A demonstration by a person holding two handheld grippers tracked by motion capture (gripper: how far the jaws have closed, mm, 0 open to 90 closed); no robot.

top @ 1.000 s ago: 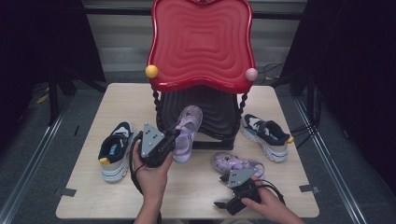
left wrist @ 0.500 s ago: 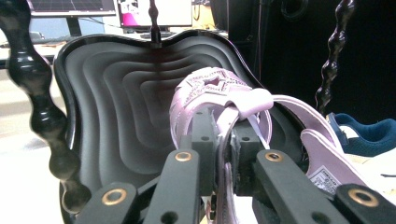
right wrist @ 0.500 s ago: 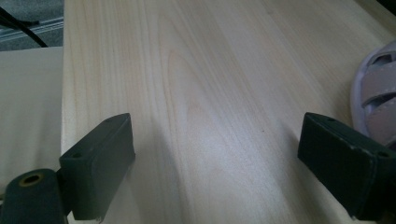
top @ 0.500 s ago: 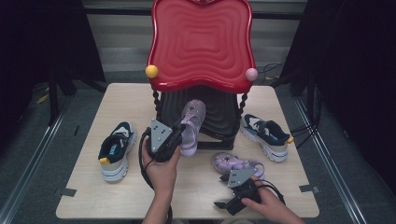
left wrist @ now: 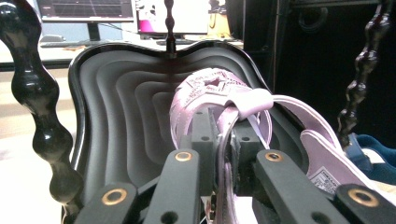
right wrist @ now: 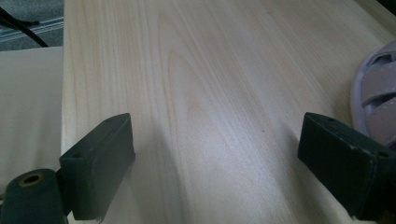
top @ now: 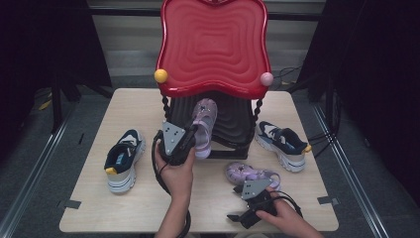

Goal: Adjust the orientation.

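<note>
A pale purple sandal (top: 204, 121) is pinched by its side wall in my left gripper (top: 190, 135), which is shut on it. Its toe reaches over the black ribbed lower shelf (top: 233, 124) of a rack with a red wavy top (top: 213, 44). In the left gripper view the sandal (left wrist: 219, 91) hangs just over the black shelf (left wrist: 121, 116), with the left gripper (left wrist: 223, 135) clamped on its edge. A matching purple sandal (top: 250, 173) lies on the table beside my right gripper (top: 237, 217). That right gripper (right wrist: 215, 163) stands open over bare wood, the sandal's edge (right wrist: 378, 102) at its right.
One navy and white sneaker (top: 123, 158) lies on the wooden table (top: 138, 106) at the left, another (top: 282, 144) at the right of the rack. Twisted black posts (left wrist: 42, 116) carry the rack's top. Cables trail off the table's right side.
My left hand has carried the purple sandal away from me and to the right, from the table in front of the rack onto the black shelf. The right hand has stayed put.
</note>
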